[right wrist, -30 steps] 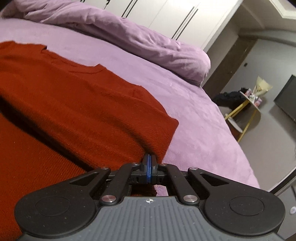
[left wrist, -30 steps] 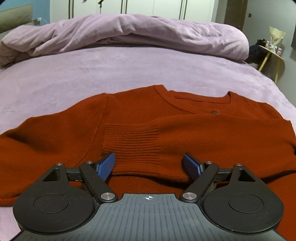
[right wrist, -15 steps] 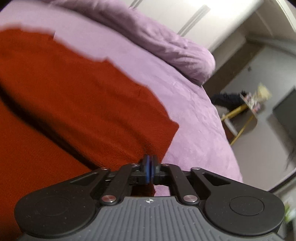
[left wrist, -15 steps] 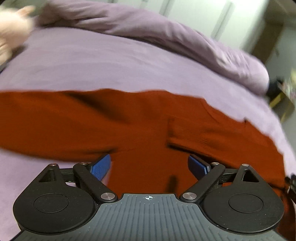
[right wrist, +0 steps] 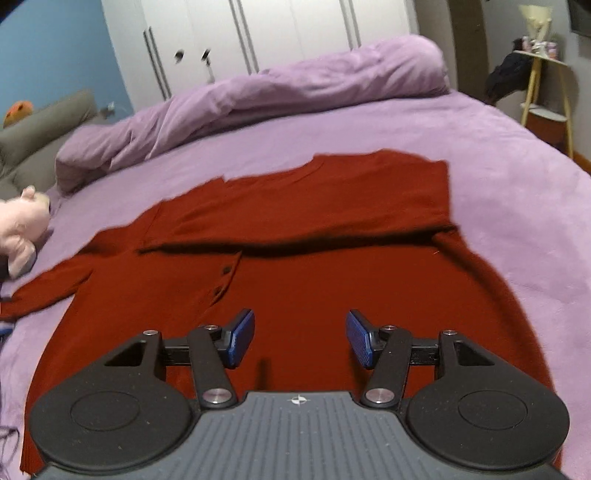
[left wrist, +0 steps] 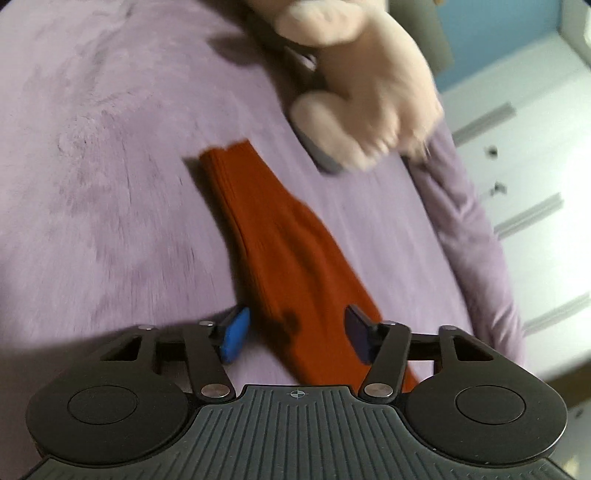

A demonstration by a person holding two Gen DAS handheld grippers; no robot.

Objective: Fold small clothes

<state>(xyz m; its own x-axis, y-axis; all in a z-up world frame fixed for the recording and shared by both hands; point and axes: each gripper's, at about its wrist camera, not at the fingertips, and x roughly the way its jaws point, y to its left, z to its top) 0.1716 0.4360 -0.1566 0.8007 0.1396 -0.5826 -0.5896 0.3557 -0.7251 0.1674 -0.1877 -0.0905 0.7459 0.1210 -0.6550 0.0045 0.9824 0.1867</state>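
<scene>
A rust-red knitted cardigan (right wrist: 332,280) lies flat on the purple bed (right wrist: 498,155), buttons up. One sleeve (right wrist: 314,210) is folded across its chest. The other sleeve (left wrist: 280,243) stretches out over the bedspread, and its ribbed cuff (left wrist: 225,162) is the far end. My left gripper (left wrist: 295,332) straddles this sleeve near its upper part. Its jaws are closing, and the sleeve runs between the pads untouched. My right gripper (right wrist: 299,338) hovers over the cardigan's lower body. Its jaws are opening and hold nothing.
A pink plush toy (left wrist: 362,92) lies just beyond the cuff, also seen at the bed's left side as the plush toy (right wrist: 22,229). A bunched purple duvet (right wrist: 258,92) runs along the far edge. Behind stand white wardrobes (right wrist: 258,33), a grey pillow (right wrist: 44,125) and a yellow side table (right wrist: 543,74).
My left gripper swung away from the cardigan's body, rolled, and now sits over the outstretched sleeve with narrower jaws. My right gripper let go of the folded edge, opened and drew back.
</scene>
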